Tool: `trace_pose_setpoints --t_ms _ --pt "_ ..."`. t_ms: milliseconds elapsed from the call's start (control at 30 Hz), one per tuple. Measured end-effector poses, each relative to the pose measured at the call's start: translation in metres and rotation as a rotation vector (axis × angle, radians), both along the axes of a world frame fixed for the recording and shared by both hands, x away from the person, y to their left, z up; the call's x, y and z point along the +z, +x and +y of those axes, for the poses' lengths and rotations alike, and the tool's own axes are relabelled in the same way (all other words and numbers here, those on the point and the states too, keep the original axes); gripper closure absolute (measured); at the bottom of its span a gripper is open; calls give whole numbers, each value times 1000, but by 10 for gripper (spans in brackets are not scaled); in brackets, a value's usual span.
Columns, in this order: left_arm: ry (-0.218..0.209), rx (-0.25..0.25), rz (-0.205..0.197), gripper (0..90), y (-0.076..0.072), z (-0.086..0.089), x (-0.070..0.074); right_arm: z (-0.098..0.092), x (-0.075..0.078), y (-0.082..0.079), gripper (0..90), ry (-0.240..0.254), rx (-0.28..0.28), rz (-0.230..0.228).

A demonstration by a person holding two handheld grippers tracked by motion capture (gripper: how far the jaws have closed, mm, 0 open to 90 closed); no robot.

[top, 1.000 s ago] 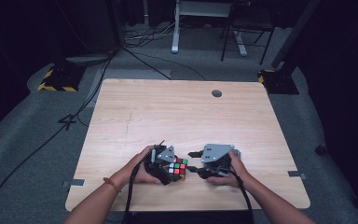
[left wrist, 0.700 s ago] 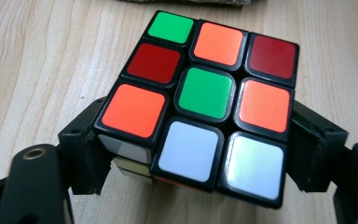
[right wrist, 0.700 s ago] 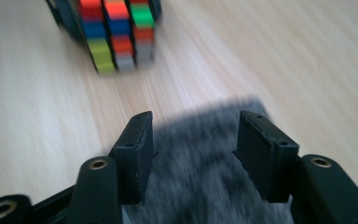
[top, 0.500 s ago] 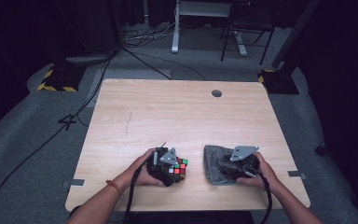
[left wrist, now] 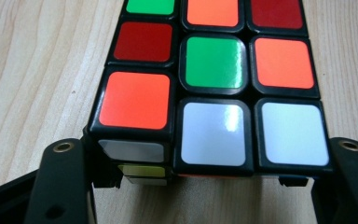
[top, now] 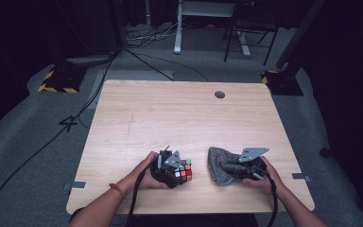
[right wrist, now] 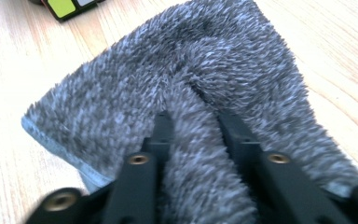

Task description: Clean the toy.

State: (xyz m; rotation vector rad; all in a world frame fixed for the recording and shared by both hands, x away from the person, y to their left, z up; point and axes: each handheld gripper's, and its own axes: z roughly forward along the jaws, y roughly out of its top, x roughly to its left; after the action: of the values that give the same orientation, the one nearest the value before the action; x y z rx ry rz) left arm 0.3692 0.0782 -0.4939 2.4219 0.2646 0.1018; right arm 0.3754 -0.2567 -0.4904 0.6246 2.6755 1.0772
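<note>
A scrambled Rubik's cube (top: 185,170) rests on the wooden table (top: 170,118) near its front edge. My left gripper (top: 180,173) has just been closing and is shut on it. In the left gripper view the two jaws clamp the sides of the cube (left wrist: 213,93), with my left gripper (left wrist: 207,154) at its near edge. To the right lies a grey fluffy cloth (top: 217,165). My right gripper (top: 228,169) has just been closing and pinches a raised fold of it. In the right gripper view my right gripper (right wrist: 195,119) is sunk into the cloth (right wrist: 121,102).
A round cable hole (top: 220,94) sits near the table's far edge. A corner of the cube (right wrist: 67,7) shows just beyond the cloth in the right gripper view. Cables and a chair base (top: 246,42) lie on the dark floor behind the table.
My right hand has moved right, away from the cube, and down onto the grey cloth, and its jaws have closed on a fold. The left hand stayed with the cube.
</note>
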Motion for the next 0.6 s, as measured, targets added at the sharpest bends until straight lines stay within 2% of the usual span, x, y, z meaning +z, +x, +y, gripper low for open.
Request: trace_pose_setpoints --t_ms 133,233,300,400,500,600 --pt "1 -8 -20 333 -2 -4 3 2 2 -3 763 -13 6 -29" --pt "-13 -13 -33 334 -4 -6 8 2 6 -5 768 11 6 -46" --pt "-37 -9 -38 334 -5 -7 13 3 12 -7 769 44 17 -56" --pt "-52 -7 -56 334 -6 -8 20 7 23 -11 768 108 33 -72" --pt "-44 -5 -83 334 -7 -9 23 13 37 -17 768 164 59 -104" --pt "-44 -9 -88 335 -8 -12 25 18 50 -21 768 223 78 -131"
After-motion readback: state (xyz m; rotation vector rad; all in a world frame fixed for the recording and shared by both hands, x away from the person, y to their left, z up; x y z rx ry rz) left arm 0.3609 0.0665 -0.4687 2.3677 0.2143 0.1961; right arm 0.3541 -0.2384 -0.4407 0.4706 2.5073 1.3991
